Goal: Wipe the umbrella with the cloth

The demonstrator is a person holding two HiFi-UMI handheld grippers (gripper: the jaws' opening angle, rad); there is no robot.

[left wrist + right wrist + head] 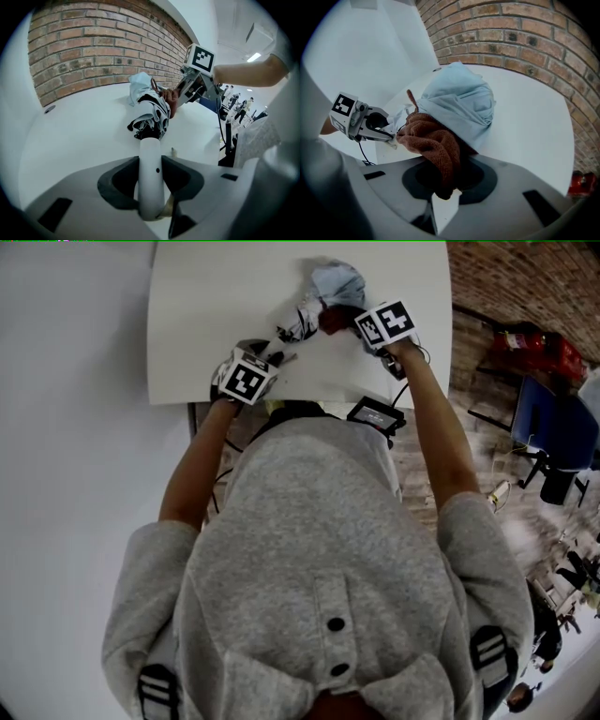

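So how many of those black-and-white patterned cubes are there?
2: one marker cube on the left gripper, holding the umbrella handle; another on the right gripper, holding the brown cloth. None seem hidden.

A white table (216, 324), smooth and plain, with a round corner on the near left. Wide and flat, with the same white all over the top. Set right beside a red brick wall (103, 42). Marked by one small dark round spot (49, 108) close to the wall side; a hole or a cap, hard to tell which. Lying on the top, over toward the right: a folded umbrella (152, 115), black and white, floppy end down on the table, white handle pointing to the near edge. Right next to it and touching it, a light blue bunch of soft fabric (459, 98). Crumpled in a heap, farther from the near edge than the umbrella.
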